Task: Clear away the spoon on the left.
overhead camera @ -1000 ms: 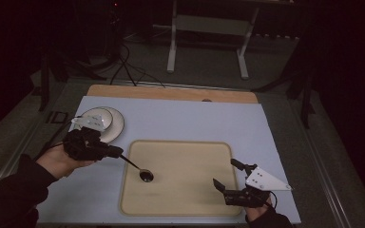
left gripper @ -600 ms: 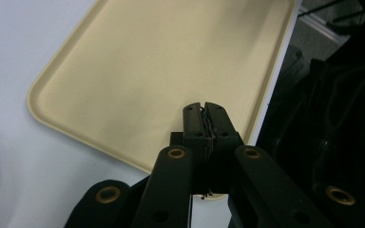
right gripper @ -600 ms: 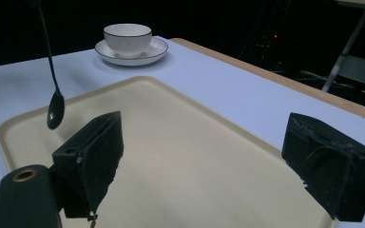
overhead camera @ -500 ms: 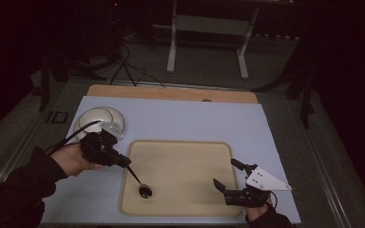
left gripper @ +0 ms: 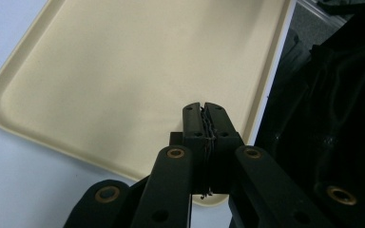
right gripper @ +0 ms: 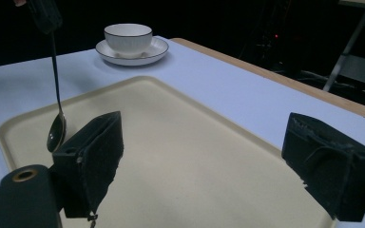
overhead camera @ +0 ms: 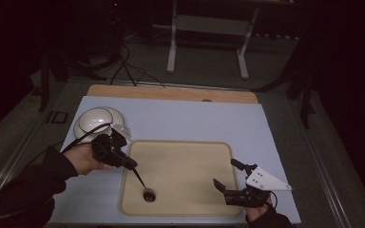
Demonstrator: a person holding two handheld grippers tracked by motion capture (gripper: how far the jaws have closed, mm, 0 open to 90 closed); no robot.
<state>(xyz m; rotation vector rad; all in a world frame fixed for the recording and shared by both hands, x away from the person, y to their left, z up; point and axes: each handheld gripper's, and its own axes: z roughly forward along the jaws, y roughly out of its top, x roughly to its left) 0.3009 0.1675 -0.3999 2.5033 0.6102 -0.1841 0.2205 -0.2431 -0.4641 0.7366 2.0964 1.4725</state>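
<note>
A dark metal spoon [overhead camera: 144,186] hangs from my left gripper [overhead camera: 131,166], which is shut on its handle over the left side of the beige tray [overhead camera: 185,161]. Its bowl sits just above or on the tray's near left corner. In the left gripper view the jaws [left gripper: 204,112] are pressed together over the tray [left gripper: 123,71]. My right gripper [overhead camera: 225,174] stands open over the tray's near right part, with nothing between its pads. The right gripper view shows the spoon [right gripper: 56,130] dangling at the left, and my right gripper [right gripper: 214,166] wide apart.
A white cup on a saucer [overhead camera: 98,119] stands at the table's far left, also seen as the cup [right gripper: 128,36] in the right gripper view. The light blue table top [overhead camera: 190,121] ends in a wooden strip [overhead camera: 171,92] at the back. A metal stand [overhead camera: 206,28] is beyond.
My left gripper has moved right and nearer with the spoon, and lower. The spoon's bowl has gone from the tray's left middle to its near left corner. The right gripper stayed put.
</note>
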